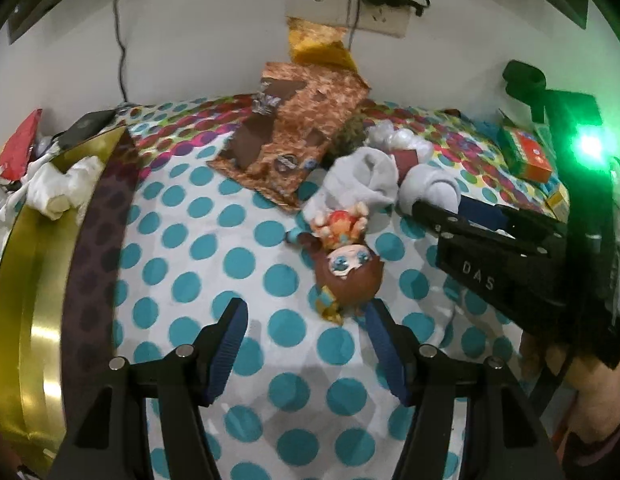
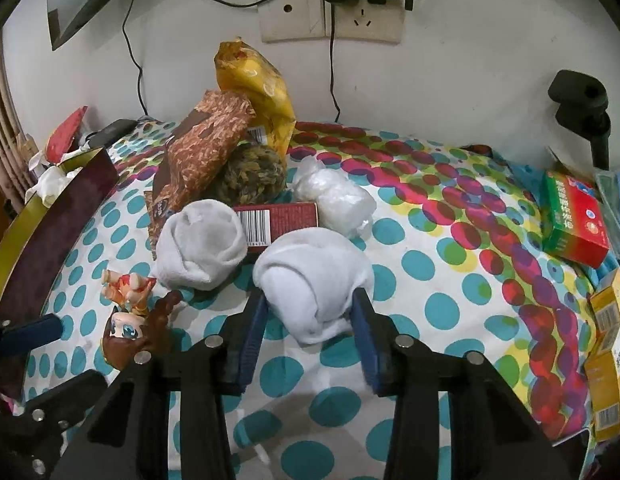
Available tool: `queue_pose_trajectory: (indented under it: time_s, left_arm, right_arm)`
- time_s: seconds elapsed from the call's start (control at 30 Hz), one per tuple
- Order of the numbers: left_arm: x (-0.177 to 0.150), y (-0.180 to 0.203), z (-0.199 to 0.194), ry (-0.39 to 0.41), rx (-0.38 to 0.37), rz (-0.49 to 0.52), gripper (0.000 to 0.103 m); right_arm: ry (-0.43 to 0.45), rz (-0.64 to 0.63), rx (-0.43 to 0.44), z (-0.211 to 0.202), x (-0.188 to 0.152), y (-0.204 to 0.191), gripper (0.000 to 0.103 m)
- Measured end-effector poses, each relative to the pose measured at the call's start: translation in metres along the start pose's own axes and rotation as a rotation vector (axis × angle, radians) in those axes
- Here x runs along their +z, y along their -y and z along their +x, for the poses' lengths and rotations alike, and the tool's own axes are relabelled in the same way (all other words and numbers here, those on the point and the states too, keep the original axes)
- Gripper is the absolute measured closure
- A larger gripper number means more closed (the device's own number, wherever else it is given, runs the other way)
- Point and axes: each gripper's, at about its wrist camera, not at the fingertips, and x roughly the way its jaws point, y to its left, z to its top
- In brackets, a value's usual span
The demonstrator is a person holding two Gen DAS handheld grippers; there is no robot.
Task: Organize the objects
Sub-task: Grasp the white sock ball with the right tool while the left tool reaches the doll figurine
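1. Far left, a gold-lined box [image 1: 33, 280] with a dark spotted outer wall stands on the dotted sheet [image 1: 213, 248], crumpled white cloth inside it.
2. Left gripper [image 1: 305, 312] hangs over the sheet with its jaws spread wide and nothing between them; the doll figure [image 1: 346, 264] lies on its back just ahead, its brown head close to the right-hand finger, whether touching I cannot tell.
3. Behind the doll, a rolled white sock [image 2: 201, 240] sits against a red carton [image 2: 275, 220], with a brown snack bag [image 2: 205, 152] and a yellow bag [image 2: 257, 88] propped further back.
4. Right gripper [image 2: 310, 308] has its blue pads either side of the second white sock bundle [image 2: 314, 280]; both pads meet the fabric, so it is clamped on that sock, which rests on the sheet.
5. Far right, a green-and-red box [image 2: 574, 216] lies at the edge.
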Motion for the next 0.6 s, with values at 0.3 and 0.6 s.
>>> queue_pose_trajectory:
  time_s: [0.3, 0.6]
  left_arm:
    - [0.014, 0.008, 0.029, -0.017, -0.054, -0.037, 0.04]
    - [0.022, 0.003, 0.044, 0.02, -0.013, -0.026, 0.04]
  right_arm:
    - [-0.017, 0.034, 0.025, 0.001, -0.004, 0.007, 0.065]
    - [-0.033, 0.038, 0.027, 0.002, -0.008, 0.009, 0.065]
